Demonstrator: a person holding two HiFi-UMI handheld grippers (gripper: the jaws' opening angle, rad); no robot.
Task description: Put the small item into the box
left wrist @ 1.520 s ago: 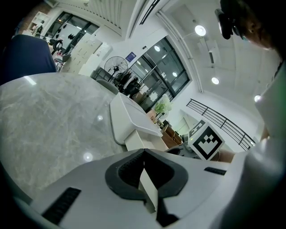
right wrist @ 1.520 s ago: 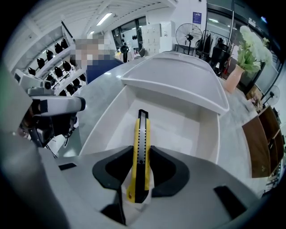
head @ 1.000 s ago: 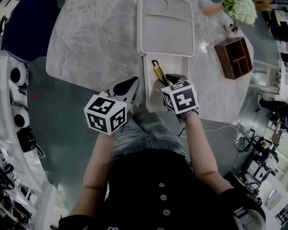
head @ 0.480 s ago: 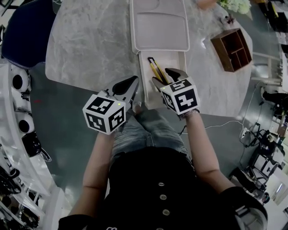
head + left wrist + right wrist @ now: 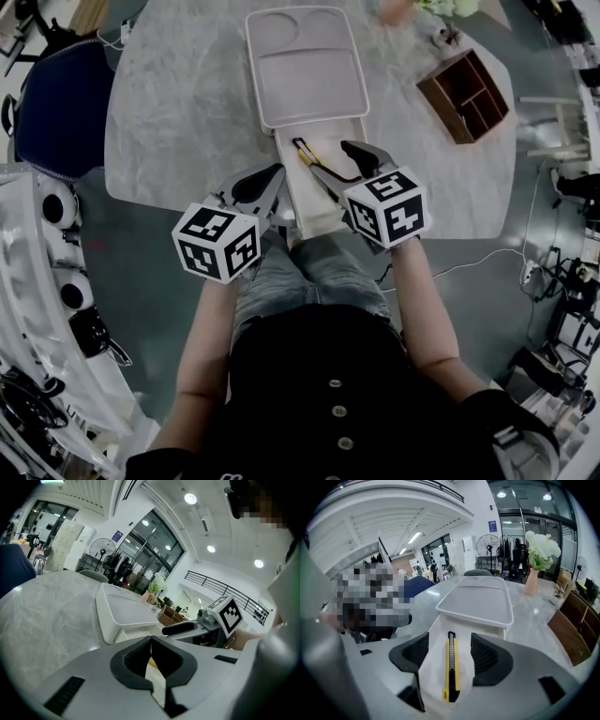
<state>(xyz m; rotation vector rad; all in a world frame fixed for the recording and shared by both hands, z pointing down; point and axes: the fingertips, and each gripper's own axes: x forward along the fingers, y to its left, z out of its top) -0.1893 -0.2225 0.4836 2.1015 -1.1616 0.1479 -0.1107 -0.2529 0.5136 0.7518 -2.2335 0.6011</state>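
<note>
A yellow and black utility knife [image 5: 451, 667] lies flat on the floor of the open white box [image 5: 337, 139] at the table's near edge; it also shows as the knife [image 5: 307, 154] from the head view. My right gripper [image 5: 450, 640] hangs above it, open. Its jaws have just been opening; the pads stand apart from the knife and grip nothing. The box's white lid [image 5: 307, 66] rests over the box's far end. My left gripper [image 5: 277, 173] hovers beside the box's left wall, and the left gripper [image 5: 151, 638] shows its tips meeting on nothing.
The box sits on a round grey marble table [image 5: 187, 94]. A brown wooden organiser [image 5: 466, 94] stands at the right, with a pink vase [image 5: 529, 584] of white flowers behind it. A blue chair [image 5: 61, 94] is at the left. The person's legs are just below the table edge.
The right gripper's jaws have spread wider and it has lifted away from the knife, which stays in the box. The left gripper has risen a little, still shut.
</note>
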